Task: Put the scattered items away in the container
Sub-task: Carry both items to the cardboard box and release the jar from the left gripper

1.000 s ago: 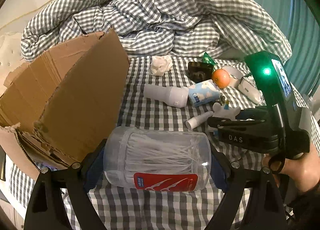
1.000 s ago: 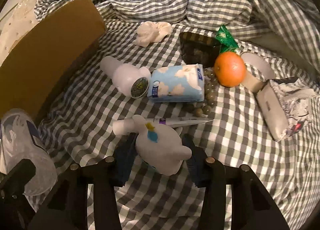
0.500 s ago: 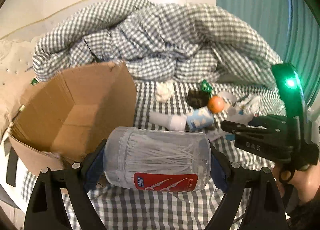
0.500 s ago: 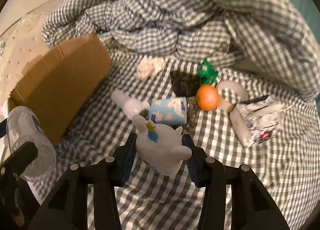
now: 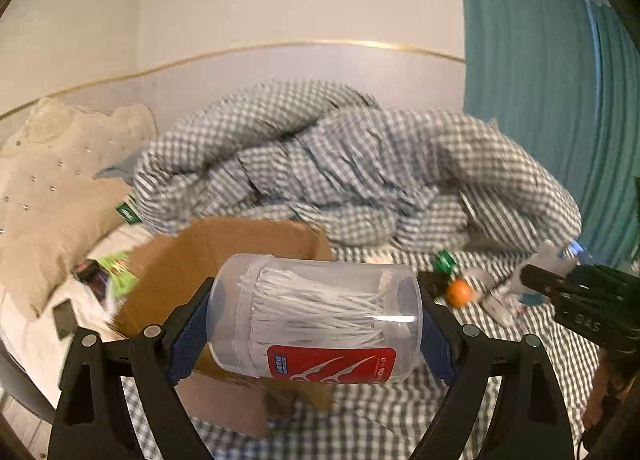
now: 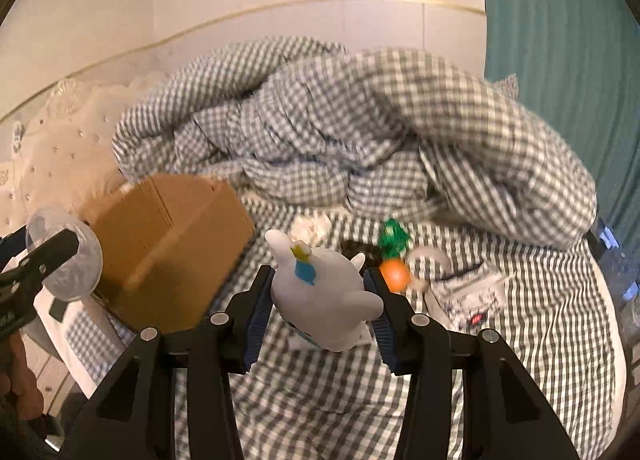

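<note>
Letters "DAS" mark the right tool point(image 5: 528, 280), clamped on a white toy point(image 6: 320, 292); left tool point(image 5: 314, 316) clamps a red-labelled swab jar point(image 5: 316, 316).

Clear swab jar point(image 5: 316, 316) lying sideways, white toy point(image 6: 320, 292) upright — both above bed; brown cardboard box point(image 6: 168, 244) open.

A rumpled checked duvet point(image 6: 360, 132) heaped before a teal curtain point(image 5: 560, 120); left, perhaps a studded cushion point(image 5: 44, 180).

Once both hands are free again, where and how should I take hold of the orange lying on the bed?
Grip the orange across its widest middle, coming down from above. It is round and sits on the checked sheet with a green wrapper close behind it and white clutter close to its right, so the top is probably the clearest way in.
</note>
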`<state>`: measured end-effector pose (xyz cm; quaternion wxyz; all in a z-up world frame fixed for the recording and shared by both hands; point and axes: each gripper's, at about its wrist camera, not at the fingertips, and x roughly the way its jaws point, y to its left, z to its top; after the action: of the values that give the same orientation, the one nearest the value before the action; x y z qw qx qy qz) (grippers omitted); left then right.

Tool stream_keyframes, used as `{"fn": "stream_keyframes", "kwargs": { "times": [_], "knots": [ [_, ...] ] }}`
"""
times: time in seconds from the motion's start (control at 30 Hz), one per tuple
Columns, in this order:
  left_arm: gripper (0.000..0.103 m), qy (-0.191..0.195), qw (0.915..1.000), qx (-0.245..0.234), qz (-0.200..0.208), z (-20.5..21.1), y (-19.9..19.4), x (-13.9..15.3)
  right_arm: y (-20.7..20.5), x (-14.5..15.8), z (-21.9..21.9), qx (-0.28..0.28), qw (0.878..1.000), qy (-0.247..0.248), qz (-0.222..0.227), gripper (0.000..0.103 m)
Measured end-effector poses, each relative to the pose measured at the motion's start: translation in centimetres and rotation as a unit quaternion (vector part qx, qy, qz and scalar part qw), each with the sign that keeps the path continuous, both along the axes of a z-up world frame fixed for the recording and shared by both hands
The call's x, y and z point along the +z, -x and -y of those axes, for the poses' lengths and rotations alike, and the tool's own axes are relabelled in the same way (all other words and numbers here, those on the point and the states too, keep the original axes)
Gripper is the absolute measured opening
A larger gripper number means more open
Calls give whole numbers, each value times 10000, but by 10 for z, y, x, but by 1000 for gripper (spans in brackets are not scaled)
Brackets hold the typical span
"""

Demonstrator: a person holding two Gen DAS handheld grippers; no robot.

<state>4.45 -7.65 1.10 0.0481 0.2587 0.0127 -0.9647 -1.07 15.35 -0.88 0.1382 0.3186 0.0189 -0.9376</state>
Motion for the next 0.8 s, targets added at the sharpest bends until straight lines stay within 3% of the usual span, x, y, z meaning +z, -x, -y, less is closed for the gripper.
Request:
{"fn": "stream_keyframes", "kwargs": {
  "times": [0.2, 0.4, 0.8],
  "knots": [
    [90, -5, 9985, 530, -142, 48, -1, 12, -2, 15, 42, 254, 9996, -70, -140, 44],
    [90, 12, 9960, 889, 114, 96, 15, -6, 8, 4, 90, 629, 9980, -80, -63, 41],
    [90, -101, 9943, 822, 675, 134, 61, -58, 42, -22, 155, 1012, 9947, -103, 135, 41]
  ]
}}
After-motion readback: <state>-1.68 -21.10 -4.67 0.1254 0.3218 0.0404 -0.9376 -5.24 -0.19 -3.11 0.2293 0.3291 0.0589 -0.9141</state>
